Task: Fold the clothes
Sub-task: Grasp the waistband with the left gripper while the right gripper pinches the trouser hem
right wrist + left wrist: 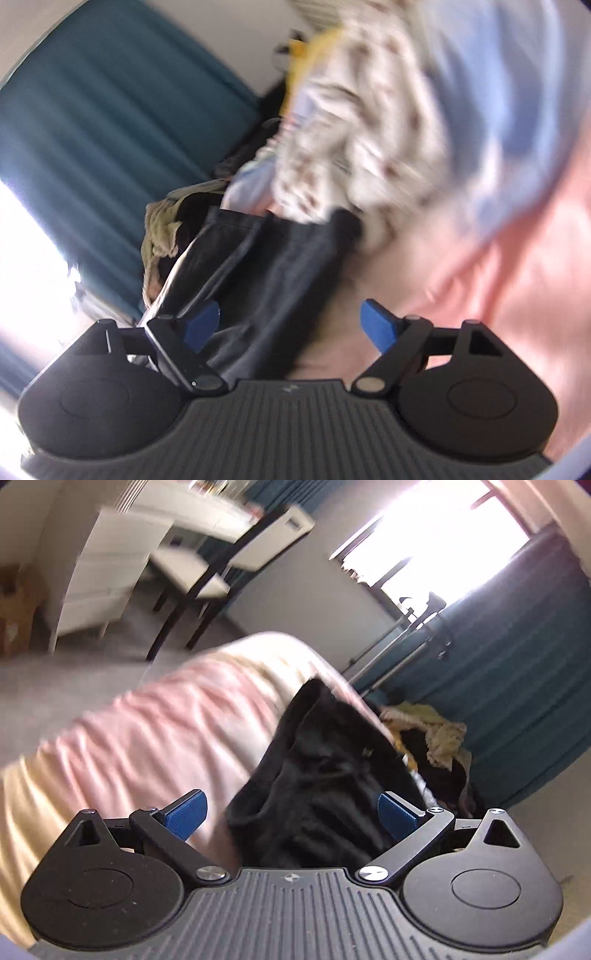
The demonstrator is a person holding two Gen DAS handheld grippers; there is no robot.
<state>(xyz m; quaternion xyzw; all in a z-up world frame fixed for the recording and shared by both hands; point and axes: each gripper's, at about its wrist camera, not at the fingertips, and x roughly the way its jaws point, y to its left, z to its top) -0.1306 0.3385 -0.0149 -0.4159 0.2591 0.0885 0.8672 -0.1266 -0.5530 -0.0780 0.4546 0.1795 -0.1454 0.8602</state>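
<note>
Black crumpled fabric garment (325, 775) lies on wrinkled pink bedsheet (147, 738), between spread blue pads of left gripper (291, 814), ungripped. Right gripper (291, 325) wide open, empty. Teal pleated curtain (524, 686), bright window (436, 542) behind.

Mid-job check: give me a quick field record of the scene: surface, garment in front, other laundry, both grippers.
surface: pink bedsheet, wrinkled
garment: black garment, crumpled on the sheet, lying in front of both grippers
left gripper: open, pads apart, garment between them, not pinched
right gripper: open, pads not pressing on the garment
other laundry: heap of mixed clothes beyond the garment; patterned white cloth, blurred
backdrop: teal curtain
</note>
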